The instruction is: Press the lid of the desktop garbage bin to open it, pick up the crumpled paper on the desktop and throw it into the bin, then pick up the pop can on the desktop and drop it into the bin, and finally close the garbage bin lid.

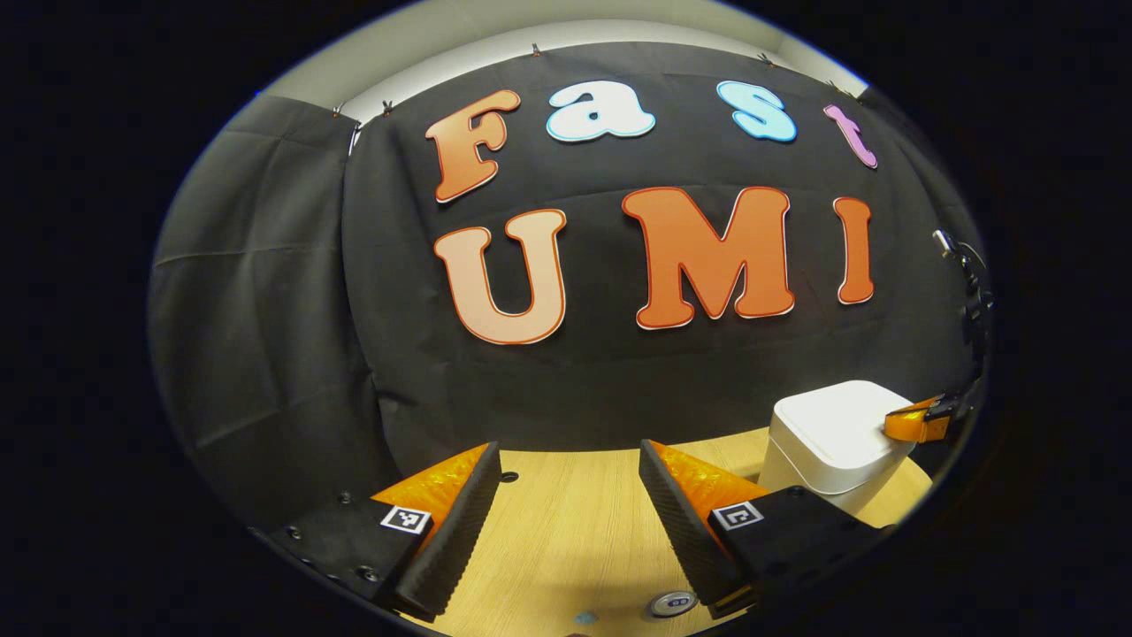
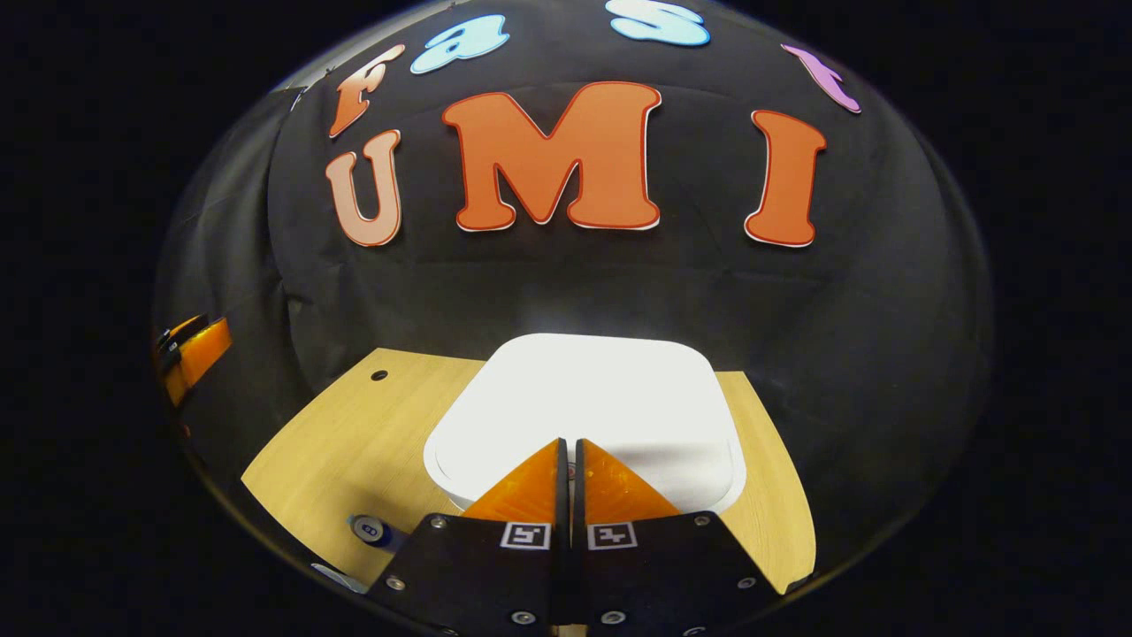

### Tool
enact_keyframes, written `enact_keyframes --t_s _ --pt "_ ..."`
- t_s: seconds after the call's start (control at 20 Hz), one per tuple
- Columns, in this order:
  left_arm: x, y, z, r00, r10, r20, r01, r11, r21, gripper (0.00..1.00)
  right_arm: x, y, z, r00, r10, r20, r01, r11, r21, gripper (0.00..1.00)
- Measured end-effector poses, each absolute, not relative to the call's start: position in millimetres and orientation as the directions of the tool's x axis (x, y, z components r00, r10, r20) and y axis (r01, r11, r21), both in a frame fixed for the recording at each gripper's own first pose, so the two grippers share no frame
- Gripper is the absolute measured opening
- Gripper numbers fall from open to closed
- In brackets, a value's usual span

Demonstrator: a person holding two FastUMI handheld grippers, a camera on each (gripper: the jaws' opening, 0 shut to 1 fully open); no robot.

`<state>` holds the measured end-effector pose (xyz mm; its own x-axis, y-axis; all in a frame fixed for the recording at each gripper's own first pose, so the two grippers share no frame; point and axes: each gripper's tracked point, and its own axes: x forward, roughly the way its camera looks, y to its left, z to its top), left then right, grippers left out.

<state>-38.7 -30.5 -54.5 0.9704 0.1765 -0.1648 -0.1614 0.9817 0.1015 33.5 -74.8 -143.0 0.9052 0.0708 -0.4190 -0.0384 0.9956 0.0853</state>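
Note:
The white desktop bin [image 2: 584,389] stands with its lid down on the wooden table [image 2: 354,442]. My right gripper [image 2: 569,442] is shut with nothing between its fingers, tips at the lid's near edge; whether they touch it I cannot tell. In the left gripper view the bin [image 1: 831,433] is at the right with the right gripper [image 1: 915,423] over its lid. My left gripper [image 1: 570,449] hangs open over the table with nothing in it. The pop can [image 2: 370,529] stands left of the bin, its top also low in the left gripper view [image 1: 672,604].
A small dark hole [image 2: 378,375] marks the table near its far left edge. The black cloth wall runs close behind the bin. Bare table [image 1: 575,531] lies under my left gripper. A pale object [image 2: 340,577] sits near the can; too cropped to identify.

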Motion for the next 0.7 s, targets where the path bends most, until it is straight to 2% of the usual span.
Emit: enact_keyframes --t_s 0.2,0.25,0.3,0.4,0.45,0.5,0.55,0.7 --pt "-44.5 -34.5 -63.8 0.973 0.154 -0.174 -0.138 0.985 0.101 0.99 34.1 -77.6 -131.5 0.924 0.059 -0.378 -0.045 0.998 0.045 0.01" --pt "-44.4 -32.5 -64.7 0.974 0.147 -0.173 -0.132 0.986 0.099 0.95 34.1 -82.4 -130.6 0.925 0.034 -0.378 -0.03 0.999 0.017 0.01" --pt "-42.8 -28.7 -65.5 0.974 0.144 -0.173 -0.128 0.987 0.096 0.99 32.3 -82.1 -127.8 0.928 0.024 -0.373 -0.025 1.0 0.003 0.01" --pt "-41.7 -19.1 -64.3 0.978 0.128 -0.167 -0.114 0.989 0.091 0.99 31.5 -82.7 -117.8 0.933 -0.004 -0.359 0.003 1.0 -0.002 0.01" --pt "-40.1 -14.7 -63.2 0.98 0.115 -0.162 -0.101 0.991 0.091 1.0 31.7 -83.2 -108.7 0.94 -0.024 -0.34 0.023 1.0 -0.006 0.01" --pt "-38.1 -8.9 -63.2 0.982 0.103 -0.161 -0.089 0.992 0.095 0.95 32.0 -82.8 -99.7 0.948 -0.043 -0.315 0.042 0.999 -0.009 0.01" --pt "-37.8 -0.6 -64.8 0.983 0.096 -0.159 -0.081 0.992 0.098 0.99 31.7 -80.9 -87.9 0.957 -0.061 -0.284 0.061 0.998 -0.011 0.01" --pt "-32.2 20.4 -71.4 0.982 0.078 -0.173 -0.065 0.995 0.082 0.99 28.2 -73.1 -60.5 0.974 -0.103 -0.203 0.1 0.995 -0.025 0.01"
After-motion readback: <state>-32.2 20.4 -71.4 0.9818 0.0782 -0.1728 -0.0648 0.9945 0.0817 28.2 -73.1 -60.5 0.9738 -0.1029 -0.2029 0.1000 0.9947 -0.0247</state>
